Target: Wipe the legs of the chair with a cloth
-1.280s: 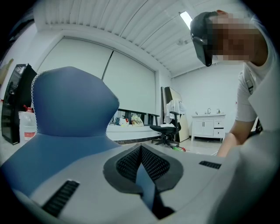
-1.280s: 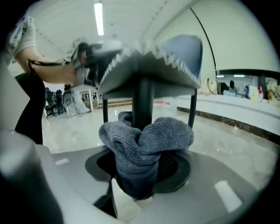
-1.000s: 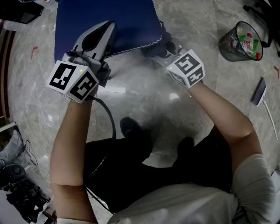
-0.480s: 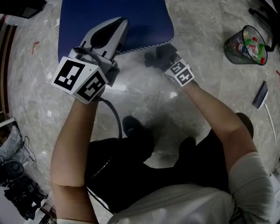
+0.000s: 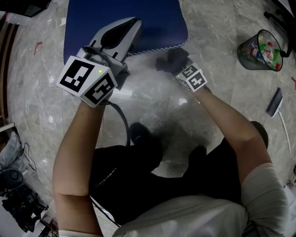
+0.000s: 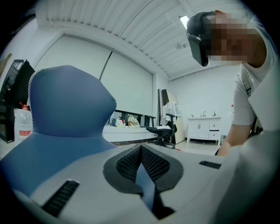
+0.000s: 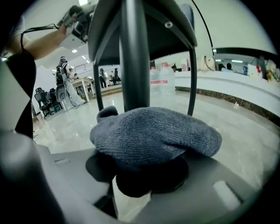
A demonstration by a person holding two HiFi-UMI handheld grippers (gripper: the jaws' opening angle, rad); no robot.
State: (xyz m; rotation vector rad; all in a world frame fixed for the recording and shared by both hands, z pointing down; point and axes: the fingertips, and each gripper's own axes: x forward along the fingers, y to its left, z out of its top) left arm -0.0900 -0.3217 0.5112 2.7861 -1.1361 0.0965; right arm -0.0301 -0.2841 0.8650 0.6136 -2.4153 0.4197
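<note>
From above, the head view shows the blue chair seat [image 5: 125, 14]. My left gripper [image 5: 133, 24] lies over its front edge, jaws shut on nothing. The left gripper view shows those shut pads [image 6: 141, 153] with the blue chair back [image 6: 65, 100] just beyond. My right gripper [image 5: 178, 65] sits lower, beside the seat's front right corner, shut on a grey cloth [image 5: 170, 58]. In the right gripper view the cloth [image 7: 153, 131] bulges over the jaws, right up against a dark upright chair leg [image 7: 134, 57]. Whether they touch is hidden.
A mesh waste bin [image 5: 260, 48] with rubbish stands on the marble floor at the right, with a dark flat object [image 5: 275, 102] below it. A cable [image 5: 122, 120] hangs from my left gripper. The person's shoes [image 5: 138, 134] are near. Gear lies at lower left [image 5: 14, 194].
My right gripper has dropped lower, away from the head camera, with the cloth in it, staying by the seat's front right corner. The left gripper has stayed on the seat.
</note>
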